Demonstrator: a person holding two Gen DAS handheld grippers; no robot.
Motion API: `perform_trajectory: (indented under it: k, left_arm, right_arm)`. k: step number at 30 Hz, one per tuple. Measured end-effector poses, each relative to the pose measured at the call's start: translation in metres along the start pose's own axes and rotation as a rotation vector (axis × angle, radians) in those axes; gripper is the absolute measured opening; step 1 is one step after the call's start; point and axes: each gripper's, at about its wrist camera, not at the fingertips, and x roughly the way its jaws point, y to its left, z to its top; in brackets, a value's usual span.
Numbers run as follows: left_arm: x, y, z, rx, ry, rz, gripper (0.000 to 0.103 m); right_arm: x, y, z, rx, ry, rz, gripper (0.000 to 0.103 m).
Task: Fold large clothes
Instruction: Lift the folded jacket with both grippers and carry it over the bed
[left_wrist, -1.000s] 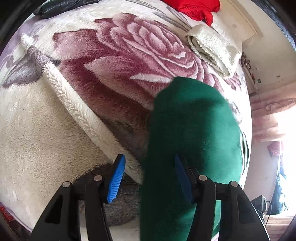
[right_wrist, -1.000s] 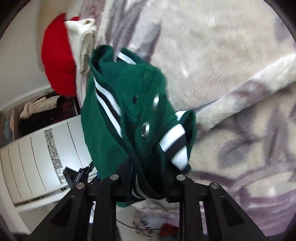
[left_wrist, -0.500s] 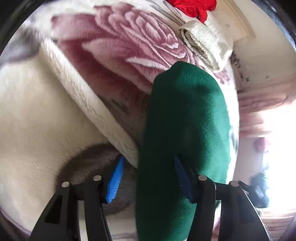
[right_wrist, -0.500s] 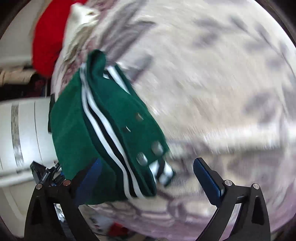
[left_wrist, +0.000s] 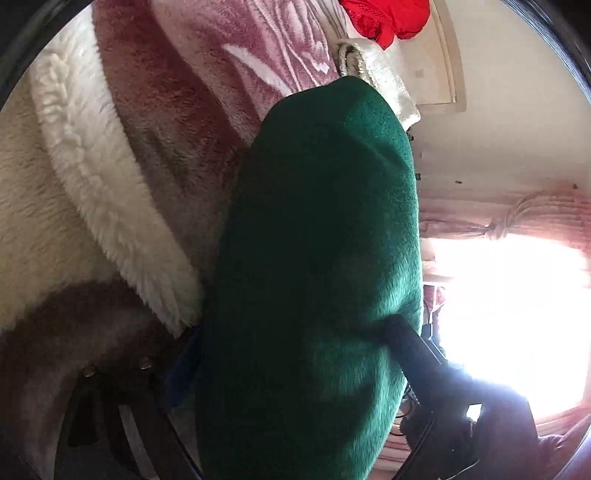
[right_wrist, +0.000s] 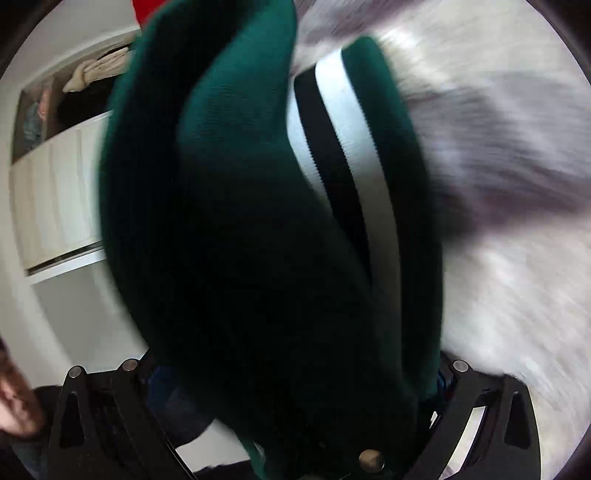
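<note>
The green jacket is bunched up off the bed blanket, w/ fingers of both grippers, left & right, closed on it, so folding's prob not near done.

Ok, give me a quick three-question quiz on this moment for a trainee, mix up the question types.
1. True or false: the green jacket lies flat on the floral blanket.
2. Multiple choice: what color are the stripes on the jacket's knit trim in the right wrist view? A) red and yellow B) white and black C) blue and orange
3. Fill in: the bright garment at the top of the left wrist view, beyond the cream towel, is ____.

Key: 1 false, it is bunched and lifted over the grippers; 2 B; 3 red.
</note>
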Motion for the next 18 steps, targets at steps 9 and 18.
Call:
perform_trajectory:
  k: [9,18]
  left_arm:
    - [-0.001,-0.029,0.004,0.132,-0.048,0.024,0.067]
    - [-0.013,-0.080,0.034,0.199,-0.011,-0.014,0.060]
  right_arm:
    - [0.018,0.010,0.022,0.017,-0.095,0.043,0.066]
    - [0.003,0.056,0.017,0.016,-0.252,0.125,0.052]
